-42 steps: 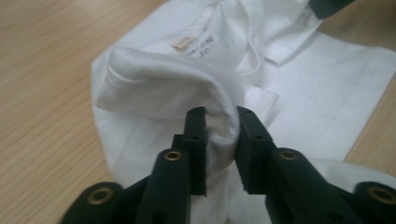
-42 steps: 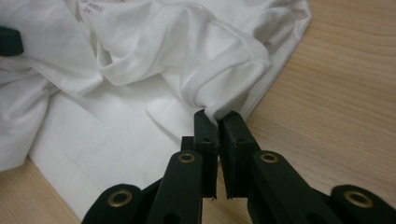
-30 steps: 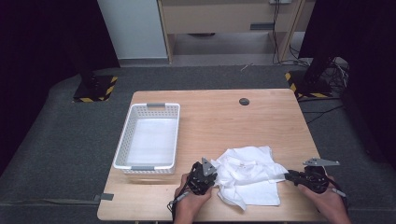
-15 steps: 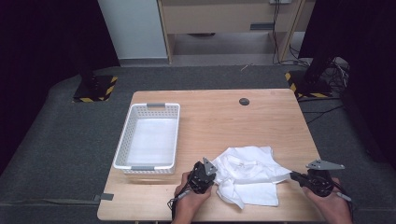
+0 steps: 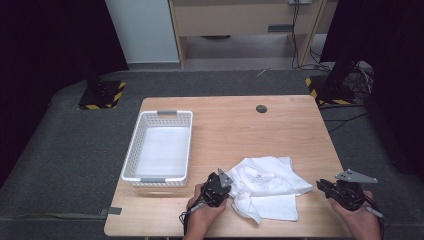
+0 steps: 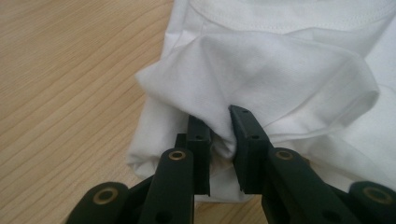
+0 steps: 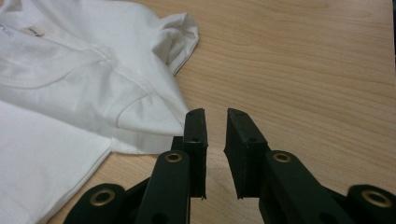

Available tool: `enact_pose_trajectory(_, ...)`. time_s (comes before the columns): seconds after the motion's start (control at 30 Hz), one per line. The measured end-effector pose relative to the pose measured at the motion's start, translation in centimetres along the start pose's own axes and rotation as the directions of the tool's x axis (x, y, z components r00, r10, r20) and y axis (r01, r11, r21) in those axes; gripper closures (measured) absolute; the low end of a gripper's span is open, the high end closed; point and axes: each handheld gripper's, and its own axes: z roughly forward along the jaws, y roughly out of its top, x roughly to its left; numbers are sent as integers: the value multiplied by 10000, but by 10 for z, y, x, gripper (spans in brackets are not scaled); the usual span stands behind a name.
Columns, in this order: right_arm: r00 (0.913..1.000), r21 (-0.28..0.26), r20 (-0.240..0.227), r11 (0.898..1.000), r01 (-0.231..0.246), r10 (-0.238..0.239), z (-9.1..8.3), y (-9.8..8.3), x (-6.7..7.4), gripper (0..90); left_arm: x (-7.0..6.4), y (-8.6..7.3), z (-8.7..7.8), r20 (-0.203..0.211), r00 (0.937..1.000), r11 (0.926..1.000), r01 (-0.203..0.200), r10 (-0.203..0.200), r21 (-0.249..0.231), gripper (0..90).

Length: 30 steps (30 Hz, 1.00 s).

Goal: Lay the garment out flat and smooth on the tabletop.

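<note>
White T-shirt bunched at the near edge of the wooden table, one gripper pinching it.

The table has bare wood across its far half and right side; the white slotted basket sits along its left edge; the crumpled T-shirt lies between the hands near the front edge; the left gripper clamps a fold of its left hem; the right gripper, jaws a narrow gap apart with nothing between, has just been opening beside the shirt's right edge over bare wood.
</note>
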Motion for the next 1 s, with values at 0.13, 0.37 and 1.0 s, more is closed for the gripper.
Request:
enact_pose_trajectory(0.13,9993,-145,-364,9999,-64,59,3,-3,1,702,0,0,-2,75,10000,10000,-34,34,58,761)
enact_pose_trajectory(0.37,9952,-249,-946,9995,212,-235,19,-4,12,509,-4,-1,-2,147,9993,9993,-341,338,183,786)
enact_pose_trajectory(1.0,9966,620,-803,9980,-115,164,6,-8,-13,874,-19,2,-6,1207,9855,9911,-1254,1193,445,819)
